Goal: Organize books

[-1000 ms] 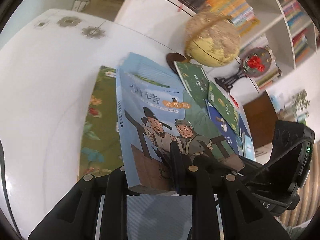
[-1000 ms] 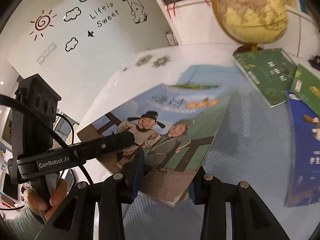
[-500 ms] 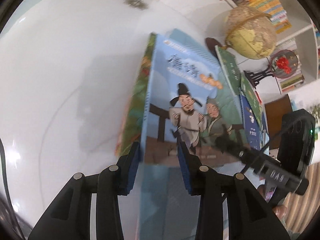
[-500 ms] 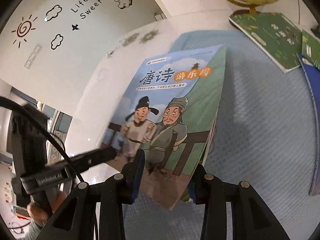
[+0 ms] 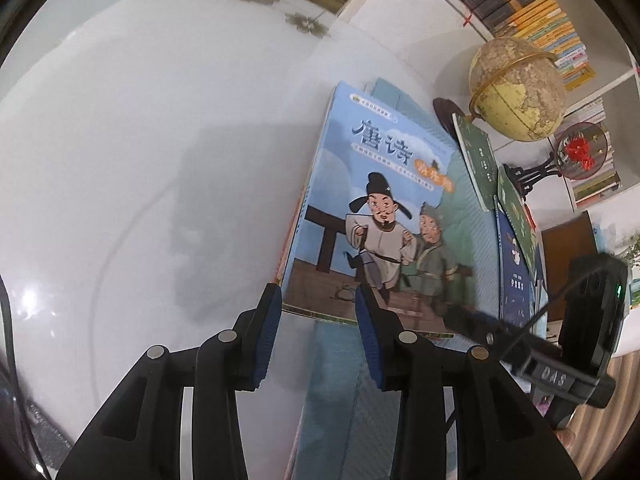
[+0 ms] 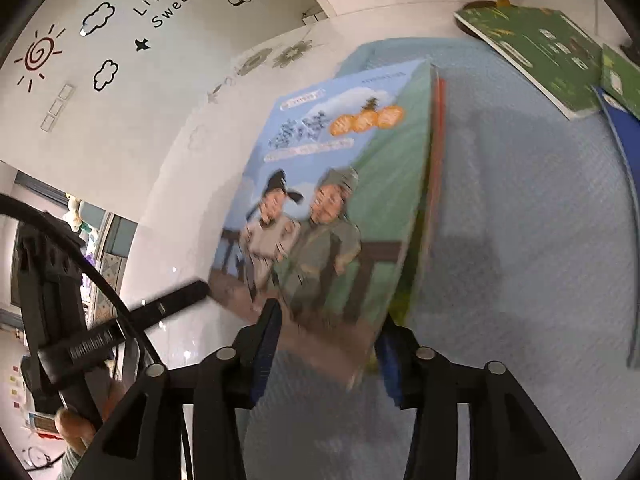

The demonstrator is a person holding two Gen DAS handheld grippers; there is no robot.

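A white tabletop (image 5: 120,152) is seen spread out ahead of and to the left of the left jaws, with a pale blue mat (image 6: 520,208) laid over the part of it ahead of the right jaws. A globe (image 5: 520,88) on a dark stand is seen far ahead and to the right of the left jaws, and bookshelves (image 5: 552,36) are seen behind it.

The blue picture book (image 5: 384,216), its cover showing two cartoon figures, is seen lying just ahead of both pairs of jaws on top of another book, of which only a red and green edge (image 6: 434,184) is shown. In the left wrist view its near left corner lies between the tips of the left gripper (image 5: 316,312); the jaws have just been opening, and a gap is seen between the left pad (image 5: 266,336) and the book, so it is not gripped. In the right wrist view the book's near edge lies between the jaws of the right gripper (image 6: 328,336); these have also just been opening, but the picture is blurred and it cannot be told whether the pads press on the cover.

Green books (image 6: 536,56) and a dark blue book (image 5: 514,264) are seen lying further off, ahead and to the right of the jaws.
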